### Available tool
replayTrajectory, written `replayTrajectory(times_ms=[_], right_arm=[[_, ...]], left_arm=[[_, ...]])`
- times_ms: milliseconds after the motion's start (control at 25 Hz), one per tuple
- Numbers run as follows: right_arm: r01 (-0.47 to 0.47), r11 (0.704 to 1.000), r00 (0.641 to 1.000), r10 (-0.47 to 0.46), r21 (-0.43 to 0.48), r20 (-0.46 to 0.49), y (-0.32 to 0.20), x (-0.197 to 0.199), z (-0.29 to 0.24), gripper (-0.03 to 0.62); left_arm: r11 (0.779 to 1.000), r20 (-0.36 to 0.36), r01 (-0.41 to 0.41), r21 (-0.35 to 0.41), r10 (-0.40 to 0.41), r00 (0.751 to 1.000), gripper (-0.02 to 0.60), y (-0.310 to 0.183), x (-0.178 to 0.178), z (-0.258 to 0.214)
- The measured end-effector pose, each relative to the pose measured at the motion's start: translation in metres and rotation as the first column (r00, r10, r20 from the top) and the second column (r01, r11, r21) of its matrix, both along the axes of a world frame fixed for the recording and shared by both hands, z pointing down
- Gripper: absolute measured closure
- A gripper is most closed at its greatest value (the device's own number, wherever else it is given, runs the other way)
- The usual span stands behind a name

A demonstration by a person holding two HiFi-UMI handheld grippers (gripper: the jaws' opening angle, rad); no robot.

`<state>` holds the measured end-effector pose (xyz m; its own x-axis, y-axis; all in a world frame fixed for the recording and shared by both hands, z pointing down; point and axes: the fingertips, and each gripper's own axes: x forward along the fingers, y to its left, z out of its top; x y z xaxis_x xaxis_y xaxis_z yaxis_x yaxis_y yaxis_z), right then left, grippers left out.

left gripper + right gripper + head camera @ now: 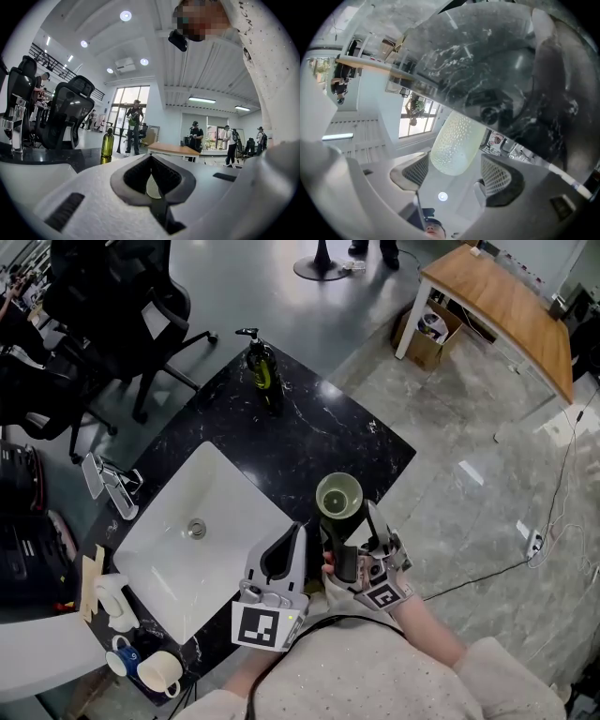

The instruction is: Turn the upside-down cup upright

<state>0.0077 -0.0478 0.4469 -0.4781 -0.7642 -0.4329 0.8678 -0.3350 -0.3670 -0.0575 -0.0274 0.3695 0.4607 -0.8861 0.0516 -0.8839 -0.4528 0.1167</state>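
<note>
My right gripper (352, 536) has its jaws spread apart. The pale green cup (338, 495) sits mouth-up between them on the black bench (309, 432), and I see a gap to each pad. Left gripper (296, 538) is just beside the right one, its jaws closed together on nothing

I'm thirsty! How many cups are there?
3: a pale green cup upright on the black counter right of the sink, and a cream mug and a blue mug together at its left end. The white vessel by them might be a fourth.
</note>
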Motion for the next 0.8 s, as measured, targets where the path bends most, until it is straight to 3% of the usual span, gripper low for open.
replayTrajectory(times_ms=[320,480,560,600,720,800], right_arm=[[-0.026,0.991,0.991,0.043,0.131,-0.128,0.019,0.004,-0.021,0.270],[0.017,0.961,0.948,0.072,0.276,-0.309,0.033,-0.001,-0.032,0.270],[0.062,0.930,0.885,0.116,0.362,-0.450,0.038,-0.002,-0.035,0.272],[0.097,0.907,0.834,0.150,0.409,-0.531,0.041,-0.003,-0.039,0.274],[0.242,0.817,0.602,0.296,0.523,-0.741,0.048,-0.004,-0.048,0.399],[0.304,0.780,0.479,0.371,0.547,-0.795,0.050,-0.002,-0.052,0.480]], left_arm=[[1.000,-0.018,-0.028,0.001,0.028,0.999,0.574,0.008,0.006,0.000],[0.999,-0.023,-0.046,0.012,0.047,0.999,0.574,0.014,0.008,-0.004],[0.999,-0.025,-0.052,0.013,0.053,0.998,0.574,0.017,0.008,-0.004],[0.998,-0.026,-0.056,0.013,0.056,0.998,0.574,0.019,0.008,-0.004],[0.997,-0.030,-0.071,0.016,0.072,0.997,0.574,0.024,0.011,-0.003],[0.996,-0.031,-0.085,0.017,0.085,0.996,0.574,0.026,0.014,-0.002]])
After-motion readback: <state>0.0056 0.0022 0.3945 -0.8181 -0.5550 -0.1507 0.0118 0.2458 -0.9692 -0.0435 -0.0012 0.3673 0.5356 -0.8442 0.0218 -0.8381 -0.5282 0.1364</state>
